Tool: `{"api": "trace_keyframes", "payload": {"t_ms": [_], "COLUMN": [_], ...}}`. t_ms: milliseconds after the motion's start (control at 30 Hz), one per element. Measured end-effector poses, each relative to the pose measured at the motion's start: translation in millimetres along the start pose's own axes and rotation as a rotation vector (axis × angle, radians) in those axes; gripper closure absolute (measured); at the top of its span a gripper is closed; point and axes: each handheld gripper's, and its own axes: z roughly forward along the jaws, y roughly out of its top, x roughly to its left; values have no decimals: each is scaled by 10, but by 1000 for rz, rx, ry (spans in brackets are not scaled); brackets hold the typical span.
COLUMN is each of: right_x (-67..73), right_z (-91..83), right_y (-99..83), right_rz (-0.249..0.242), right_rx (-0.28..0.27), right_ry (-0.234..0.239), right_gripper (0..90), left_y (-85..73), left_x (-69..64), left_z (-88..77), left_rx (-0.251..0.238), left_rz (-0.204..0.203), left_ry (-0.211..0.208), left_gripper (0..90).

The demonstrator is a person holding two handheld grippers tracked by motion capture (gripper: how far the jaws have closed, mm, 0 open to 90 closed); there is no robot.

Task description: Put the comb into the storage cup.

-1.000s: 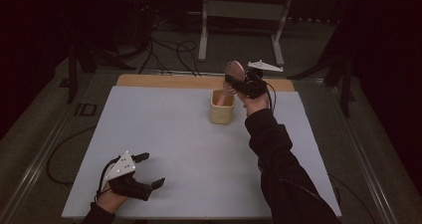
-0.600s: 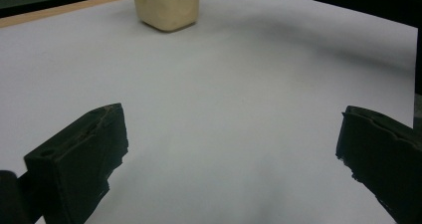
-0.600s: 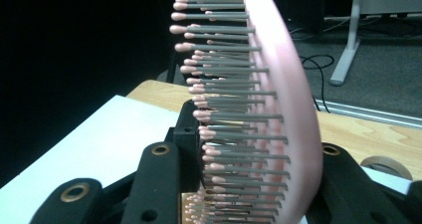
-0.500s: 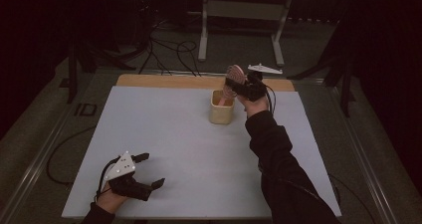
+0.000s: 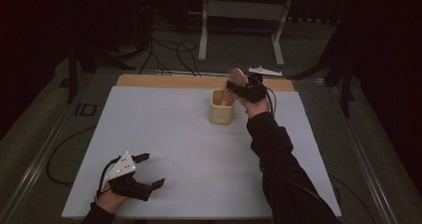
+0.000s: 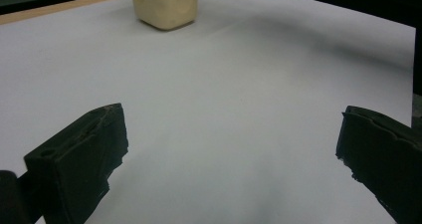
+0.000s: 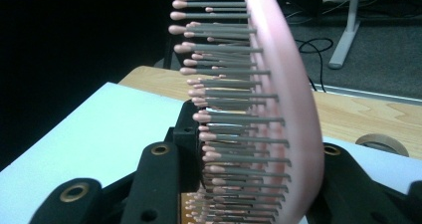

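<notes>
A pink hairbrush point(image 5: 237, 77) with grey, pink-tipped bristles stands upright, and my right gripper point(image 5: 239, 90) is shut on it just above a beige cup point(image 5: 220, 113) at the table's far middle. The brush's lower end reaches the cup's mouth; I cannot tell how far in it goes. In the right gripper view the brush head point(image 7: 278, 84) rises between the black jaws, bristles pointing left. My left gripper point(image 5: 152, 169) rests on the white table sheet point(image 5: 164, 129) near the front left, open with nothing between its fingers point(image 6: 79, 164). The cup point(image 6: 166, 5) stands far ahead of it.
A wooden strip point(image 5: 164, 81) runs along the table's far edge. A tan ring point(image 7: 382, 143) lies on it near the right gripper. Beyond the table are cables point(image 5: 169, 47) on the floor and a metal stand point(image 5: 239, 15). The person's dark sleeve point(image 5: 278, 154) crosses the right side.
The right gripper and the brush have sunk slightly towards the cup. The left gripper has not moved.
</notes>
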Motion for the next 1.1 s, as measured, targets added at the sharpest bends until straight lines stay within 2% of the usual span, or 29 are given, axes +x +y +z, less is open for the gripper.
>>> {"api": "trace_keyframes", "payload": {"t_ms": [400,633,767,1000,1100], "right_x": [-103,-115,-145,-164,-177], "right_z": [-32,-50,-70,-119,-148], "right_y": [-9,-13,-18,-24,-41], "right_rz": [19,5,25,15,14], "right_rx": [13,13,9,4,13], "right_ry": [-15,-32,-31,-28,-24], "right_gripper": [620,588,440,339,258], "left_y": [-1,-2,-2,0,3], "left_x": [-1,-3,1,-3,-1], "left_z": [3,6,2,6,6], "left_rx": [3,3,1,4,2], "left_rz": [-1,-3,-2,0,0], "left_ry": [-2,-3,-2,-3,-3], "left_gripper": [3,3,3,3,3]}}
